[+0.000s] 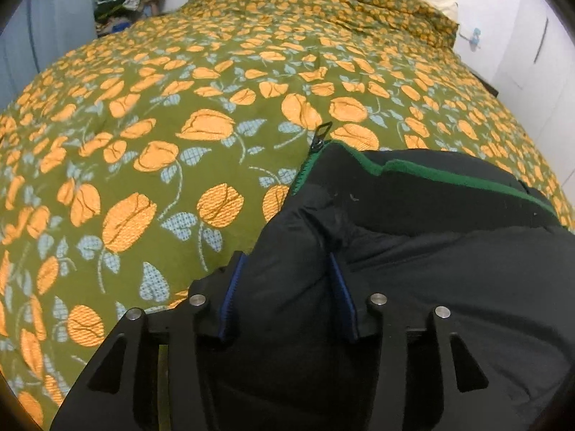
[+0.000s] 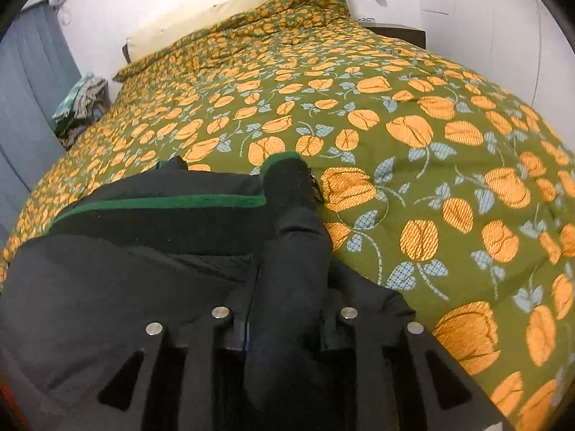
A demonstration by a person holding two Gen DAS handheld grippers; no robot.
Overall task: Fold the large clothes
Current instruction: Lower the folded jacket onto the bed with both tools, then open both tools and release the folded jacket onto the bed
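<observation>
I hold the black jacket [image 1: 413, 251] with both my grippers. My left gripper [image 1: 287, 298] pinches a thick bunch of it, near the zipper [image 1: 321, 135]. My right gripper [image 2: 287, 319] squeezes a rolled-up fold. The jacket lies on the flowery blanket [image 1: 143, 165], at the near edge of the bed. I think I am laying it down flat. Next I should spread it smooth, then fold one side over.

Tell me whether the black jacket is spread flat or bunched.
Bunched: the black jacket lies heaped on the bedspread, folds pinched in both grippers.
</observation>
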